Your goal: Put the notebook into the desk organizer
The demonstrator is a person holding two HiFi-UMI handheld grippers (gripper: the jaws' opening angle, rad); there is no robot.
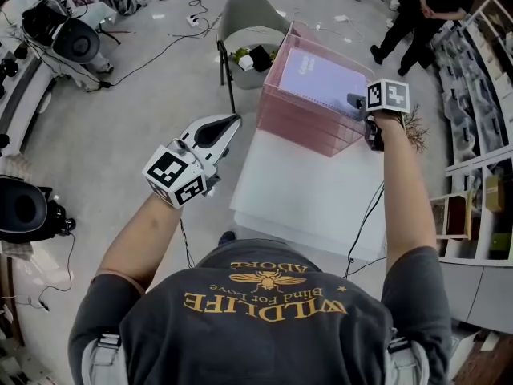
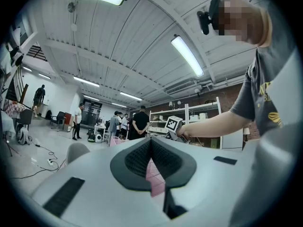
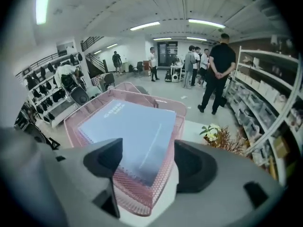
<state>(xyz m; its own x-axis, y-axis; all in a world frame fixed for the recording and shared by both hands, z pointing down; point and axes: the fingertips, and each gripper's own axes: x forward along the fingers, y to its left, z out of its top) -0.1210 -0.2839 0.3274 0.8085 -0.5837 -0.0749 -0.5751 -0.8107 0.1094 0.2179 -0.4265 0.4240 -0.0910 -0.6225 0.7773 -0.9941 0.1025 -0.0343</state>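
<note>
A lavender notebook (image 1: 325, 79) (image 3: 128, 131) lies flat on top of the pink mesh desk organizer (image 1: 300, 127) (image 3: 137, 197), which stands at the far end of the white table (image 1: 304, 199). My right gripper (image 1: 358, 103) (image 3: 147, 162) hangs just over the notebook's near right corner, pointing down at it. Its jaws stand wide apart on either side of the notebook's near edge, and the pads do not touch it. My left gripper (image 1: 228, 127) (image 2: 151, 143) is held off the table's left side, over the floor. Its jaws meet at the tips with nothing in them.
A grey chair (image 1: 248, 14) stands behind the organizer. A small dried plant (image 1: 415, 127) (image 3: 220, 138) sits right of it. Shelving (image 1: 481, 95) runs along the right side. People (image 1: 425, 6) stand at the back. Cables lie on the floor at left.
</note>
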